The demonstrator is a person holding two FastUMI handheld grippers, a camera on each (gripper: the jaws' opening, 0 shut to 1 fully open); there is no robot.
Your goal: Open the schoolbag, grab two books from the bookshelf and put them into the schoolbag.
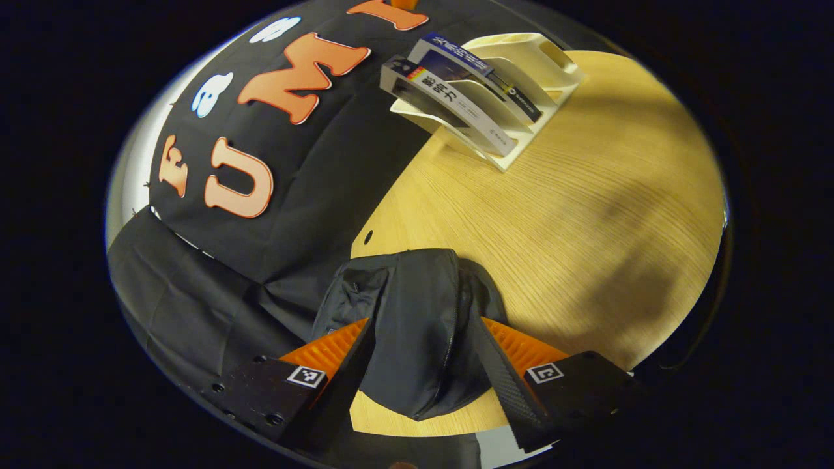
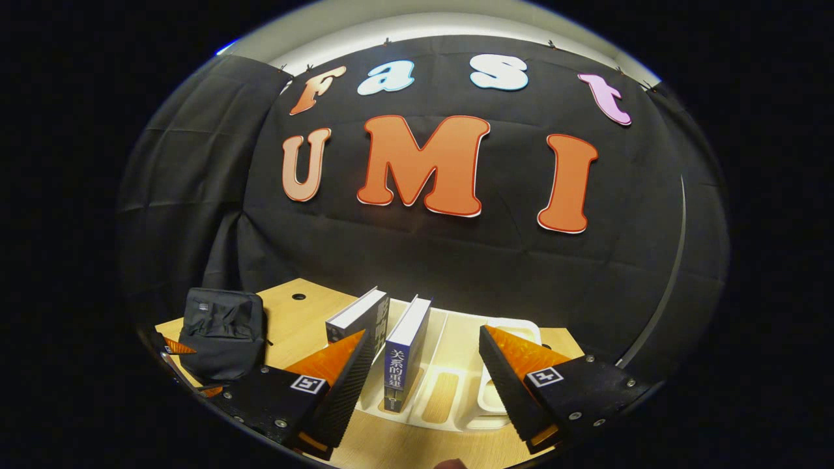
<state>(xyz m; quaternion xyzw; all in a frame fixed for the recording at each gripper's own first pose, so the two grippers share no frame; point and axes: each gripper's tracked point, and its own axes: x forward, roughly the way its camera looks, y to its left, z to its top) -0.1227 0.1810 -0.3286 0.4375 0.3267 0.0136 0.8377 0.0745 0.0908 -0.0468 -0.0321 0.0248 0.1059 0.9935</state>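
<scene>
My left gripper hung over the near left part of the wooden table, its jaws spread wide to either side of the schoolbag. The bag lay flat and dark between my fingers, and I could not tell whether either finger touched the cloth. Its zipper ran down the right side of the bag and looked closed, so I judged the bag not yet opened. I had set the jaws astride it, I think, to pin or lift the fabric while the zip was worked.

Farther off, to the right along the table's far edge by the black cloth wall, the bookshelf stood with 2 books leaning in its slots: a grey-spined book in the left slot and a blue-spined book just beside it.

My right gripper waited at that rack, jaws also wide and holding nothing. In the right gripper view the blue-spined book stood upright between my fingers, apart from both, with the grey-spined one behind my left finger. I judged this a ready stance for the 1st grab. The schoolbag showed far left on the table there.
</scene>
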